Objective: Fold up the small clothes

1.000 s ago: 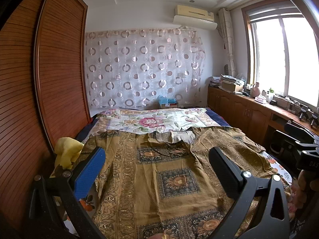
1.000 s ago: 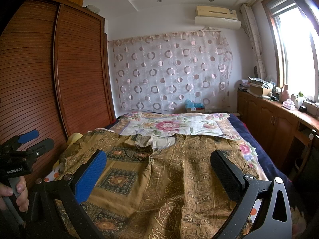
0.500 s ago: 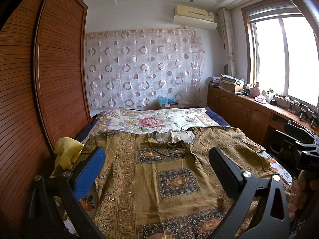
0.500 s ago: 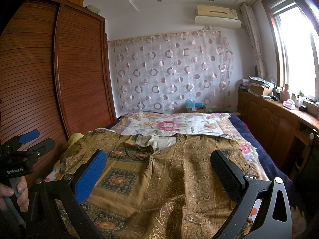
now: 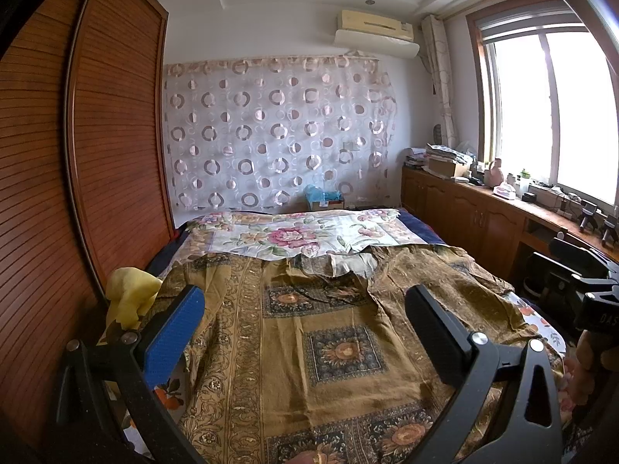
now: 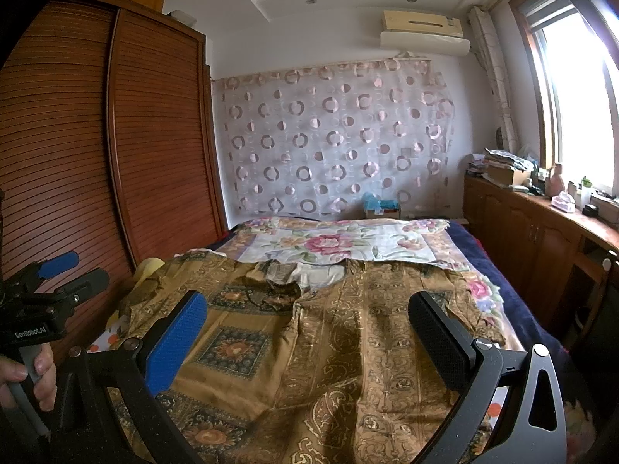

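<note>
A brown and gold patterned shirt [image 5: 329,332] [image 6: 340,340] lies spread flat on the bed, collar toward the far end, sleeves out to both sides. My left gripper [image 5: 305,332] hovers open above the shirt's left half, nothing between its fingers. My right gripper [image 6: 305,332] is open too, held over the shirt's right half and clear of the cloth. In the right wrist view the left gripper's body [image 6: 46,301] shows at the left edge, held by a hand [image 6: 31,367]. In the left wrist view the right gripper's body [image 5: 580,290] sits at the right edge.
A floral sheet [image 5: 301,236] covers the far bed. A yellow cloth [image 5: 129,294] is bunched at the bed's left edge by the wooden wardrobe [image 5: 77,174]. A low wooden cabinet [image 5: 476,216] with clutter runs under the window at right. A circle-patterned curtain [image 5: 278,135] hangs behind.
</note>
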Motion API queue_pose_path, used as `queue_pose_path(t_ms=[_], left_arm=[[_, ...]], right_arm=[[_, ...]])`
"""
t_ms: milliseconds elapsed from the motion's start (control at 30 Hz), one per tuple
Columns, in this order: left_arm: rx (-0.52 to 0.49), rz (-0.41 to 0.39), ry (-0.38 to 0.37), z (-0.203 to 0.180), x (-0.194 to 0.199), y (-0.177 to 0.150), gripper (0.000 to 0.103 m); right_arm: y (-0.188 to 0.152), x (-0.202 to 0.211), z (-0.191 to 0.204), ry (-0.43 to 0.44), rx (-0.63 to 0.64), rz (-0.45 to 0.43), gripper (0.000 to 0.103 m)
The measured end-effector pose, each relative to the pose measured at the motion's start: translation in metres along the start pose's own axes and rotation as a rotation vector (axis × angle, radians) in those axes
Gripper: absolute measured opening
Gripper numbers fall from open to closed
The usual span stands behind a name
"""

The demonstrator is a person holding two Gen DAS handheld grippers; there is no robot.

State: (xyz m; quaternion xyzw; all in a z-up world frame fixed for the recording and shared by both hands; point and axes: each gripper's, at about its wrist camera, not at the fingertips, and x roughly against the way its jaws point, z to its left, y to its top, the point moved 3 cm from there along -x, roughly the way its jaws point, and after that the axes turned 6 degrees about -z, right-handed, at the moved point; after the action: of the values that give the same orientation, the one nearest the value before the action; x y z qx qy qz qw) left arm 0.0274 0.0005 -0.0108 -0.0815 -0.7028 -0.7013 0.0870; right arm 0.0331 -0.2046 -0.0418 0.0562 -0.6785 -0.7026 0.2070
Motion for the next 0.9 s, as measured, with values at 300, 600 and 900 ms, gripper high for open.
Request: queue_pose_path(t_ms=[300,600,900], left_arm=[[0.0,0.01,0.004,-0.003,0.004,0.003,0.103],[0.011,0.071,0.069,0.023,-0.008,-0.017,0.103],[0.005,0.133,0.143,0.078,-0.032,-0.043,0.103]], right_arm=[[-0.003,-0.005,-0.001,0.017,-0.004,0.016,0.103],[-0.01,-0.024,0.001,0.058,0.005,0.064,0.103],[-0.006,-0.039,0.005,0.077,0.05,0.102,0.103]])
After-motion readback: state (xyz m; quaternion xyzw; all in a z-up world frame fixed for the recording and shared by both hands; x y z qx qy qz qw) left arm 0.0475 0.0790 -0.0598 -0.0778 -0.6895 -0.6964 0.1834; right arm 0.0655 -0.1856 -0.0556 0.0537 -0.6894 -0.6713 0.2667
